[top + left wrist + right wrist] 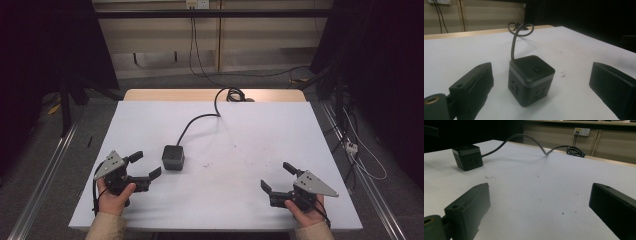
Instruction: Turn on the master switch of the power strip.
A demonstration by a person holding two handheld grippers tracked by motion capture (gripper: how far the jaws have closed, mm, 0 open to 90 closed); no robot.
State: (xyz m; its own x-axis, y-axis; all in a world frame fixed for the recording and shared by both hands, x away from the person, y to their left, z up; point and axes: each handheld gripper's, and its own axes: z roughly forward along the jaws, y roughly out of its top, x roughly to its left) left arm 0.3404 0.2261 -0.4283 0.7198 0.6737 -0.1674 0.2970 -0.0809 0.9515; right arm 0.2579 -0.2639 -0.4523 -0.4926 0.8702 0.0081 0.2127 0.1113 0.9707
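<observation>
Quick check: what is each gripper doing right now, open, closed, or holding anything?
Left gripper: open, empty, jaws facing the black socket cube without touching it.
Right gripper: open, empty, over bare table.

My counter [240, 200] wears a pale grey sheet, flecked with small dark and reddish specks near its middle, and a strip of bare wood [210, 95] shows along its far edge. Beyond it I see a beige wall [160, 40] with a white outlet [197, 4] and thin cables [192, 45] hanging down. A white power strip [351, 147] lies on the floor to the right.
</observation>
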